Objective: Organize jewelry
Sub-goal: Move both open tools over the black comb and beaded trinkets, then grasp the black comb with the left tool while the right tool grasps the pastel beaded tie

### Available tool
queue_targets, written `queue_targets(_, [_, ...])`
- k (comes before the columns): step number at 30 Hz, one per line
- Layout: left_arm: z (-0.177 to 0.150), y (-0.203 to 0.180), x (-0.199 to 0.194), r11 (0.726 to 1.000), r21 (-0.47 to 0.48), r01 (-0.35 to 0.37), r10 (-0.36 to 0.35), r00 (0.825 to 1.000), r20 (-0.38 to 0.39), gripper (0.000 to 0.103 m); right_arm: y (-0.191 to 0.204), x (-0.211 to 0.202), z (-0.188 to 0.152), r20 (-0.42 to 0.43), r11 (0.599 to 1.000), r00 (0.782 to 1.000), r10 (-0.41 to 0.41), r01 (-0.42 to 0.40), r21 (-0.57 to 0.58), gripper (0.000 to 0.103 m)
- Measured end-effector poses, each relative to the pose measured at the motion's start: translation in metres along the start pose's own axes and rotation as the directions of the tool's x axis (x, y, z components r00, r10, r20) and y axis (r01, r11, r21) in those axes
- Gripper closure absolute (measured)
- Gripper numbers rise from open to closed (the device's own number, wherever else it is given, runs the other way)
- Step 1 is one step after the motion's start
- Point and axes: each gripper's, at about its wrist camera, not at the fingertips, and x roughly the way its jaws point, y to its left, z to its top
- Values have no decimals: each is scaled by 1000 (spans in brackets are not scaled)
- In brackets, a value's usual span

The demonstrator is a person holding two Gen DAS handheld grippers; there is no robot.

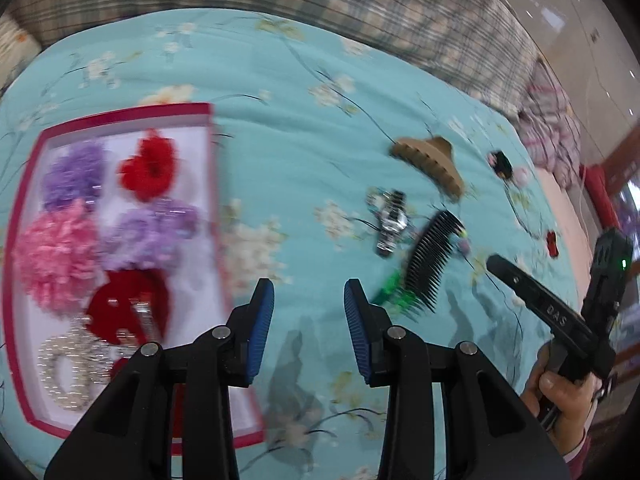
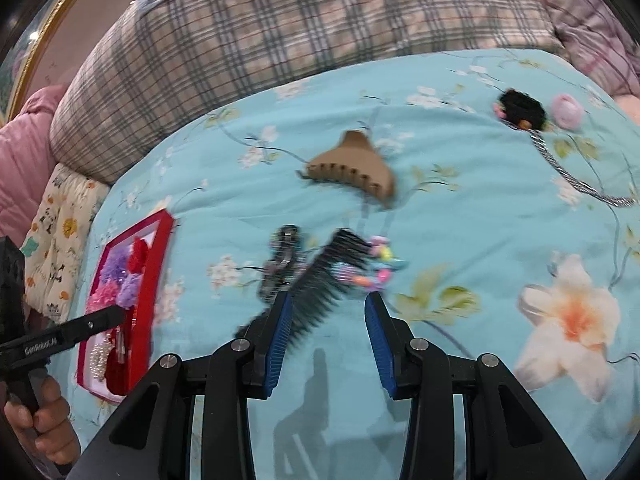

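Observation:
A red-rimmed white box [image 1: 120,114] lies at the left on the blue floral bedspread and holds purple, pink and red scrunchies and a pearl piece; it also shows in the right wrist view [image 2: 158,256]. Loose on the bedspread lie a tan claw clip [image 1: 430,162] [image 2: 352,170], a black comb [image 1: 434,258] [image 2: 320,280], a silver clip [image 1: 390,220] [image 2: 280,260], a colourful bead piece [image 2: 380,264] and a chain [image 2: 576,176]. My left gripper [image 1: 309,294] is open and empty, right of the box. My right gripper [image 2: 327,306] is open and empty, just short of the comb.
Plaid pillows [image 2: 300,20] lie along the far side of the bed. A black flower hair tie [image 2: 520,110] and a pink one [image 2: 568,112] sit at the far right. A small red item [image 1: 552,242] lies near the bed's right edge. The right gripper's handle shows in the left wrist view [image 1: 560,316].

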Motion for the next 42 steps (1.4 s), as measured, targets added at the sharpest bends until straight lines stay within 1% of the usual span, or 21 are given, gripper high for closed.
queue_targets(1, [-1,-8,3,1000,19,8,-8,1000,-8,69,-4,0,0,1,1000,1000,-3,3,6,63])
queue_targets(3, [-2,-20,9,999,46,16,-15,1000,-20,63,-11,2,1,-4,1000,1000,-3,3,20,63])
queue_targets(4, [-2,-27,12,998,60,20,-19,1000,-25,58,-14,4,2,-6,1000,1000,-3,4,24,63])
queue_targets(5, [-2,-31,13,997,69,23,-21,999,-28,57,-15,5,3,-7,1000,1000,-5,5,24,63])
queue_targets(11, [-4,-51,27,992,123,37,-29,998,-63,57,-21,21,7,-27,999,1000,0,1,34,63])
queue_targets(21, [-3,-63,44,986,158,47,-31,994,-104,57,-28,41,6,-63,998,998,16,-12,54,64])
queue_targets(23, [-3,-66,47,985,167,50,-31,993,-112,55,-29,42,6,-63,998,998,16,-13,59,67])
queue_targets(24, [-2,-68,49,984,173,47,-28,993,-111,51,-30,42,6,-61,998,998,17,-14,61,68])
queue_targets(25, [-2,-70,50,983,177,47,-27,993,-111,51,-31,42,7,-60,998,998,17,-13,63,72])
queue_targets(26, [-2,-72,51,982,182,49,-28,993,-114,51,-32,43,7,-60,998,998,14,-10,65,78])
queue_targets(27, [-2,-75,53,981,187,52,-30,993,-117,51,-33,43,7,-60,998,998,11,-7,64,82])
queue_targets(28, [-1,-77,54,980,191,54,-31,992,-119,51,-34,43,7,-62,998,998,5,-1,64,92])
queue_targets(33, [0,-87,63,975,210,67,-38,990,-136,50,-35,38,6,-47,999,999,-2,5,52,93])
queue_targets(34, [0,-90,65,974,216,70,-39,989,-144,47,-35,37,7,-42,999,999,-3,5,52,93])
queue_targets(36, [-1,-94,70,971,226,75,-40,987,-156,44,-37,30,7,-24,999,1000,-4,5,51,94])
queue_targets(38, [-2,-99,75,968,238,84,-43,984,-172,44,-39,21,8,-1,999,1000,-5,5,52,94])
queue_targets(42, [1,-106,87,965,250,77,-31,982,-184,44,-45,4,11,39,997,999,-4,1,72,94])
